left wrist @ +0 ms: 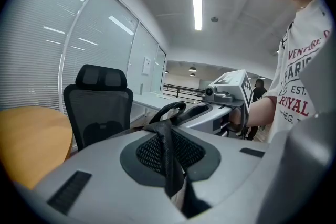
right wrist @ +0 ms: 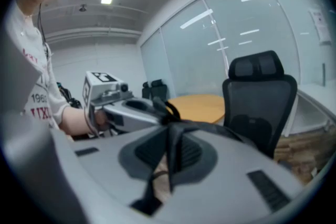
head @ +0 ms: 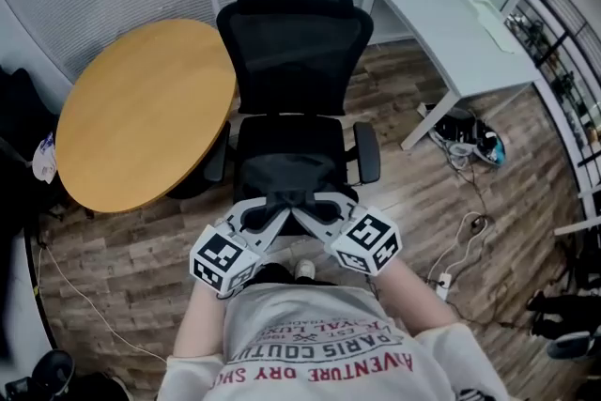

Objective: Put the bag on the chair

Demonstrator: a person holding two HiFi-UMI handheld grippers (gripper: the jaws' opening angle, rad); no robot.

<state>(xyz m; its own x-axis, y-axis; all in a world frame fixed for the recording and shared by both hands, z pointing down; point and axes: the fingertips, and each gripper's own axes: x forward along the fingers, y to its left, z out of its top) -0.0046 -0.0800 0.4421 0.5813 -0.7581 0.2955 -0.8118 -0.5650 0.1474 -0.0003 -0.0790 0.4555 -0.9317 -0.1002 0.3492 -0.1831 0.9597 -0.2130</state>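
Note:
A black office chair [head: 296, 52] stands straight ahead, its seat [head: 246, 141] facing me. Over the front of the seat hangs a dark bag [head: 286, 172] by its black strap [head: 289, 199]. My left gripper [head: 274, 213] and right gripper [head: 308, 211] meet tip to tip at that strap, both shut on it. In the left gripper view the strap [left wrist: 169, 160] runs down between the closed jaws of the left gripper [left wrist: 167, 136], with the chair [left wrist: 100, 107] beyond. The right gripper view shows the strap [right wrist: 170, 157] pinched the same way in the right gripper [right wrist: 169, 139].
A round wooden table [head: 141, 108] sits left of the chair, almost touching it. A white desk [head: 451, 23] stands at the back right, with shoes and cables [head: 465, 141] on the wood floor beneath. More cables [head: 460, 249] lie on the right.

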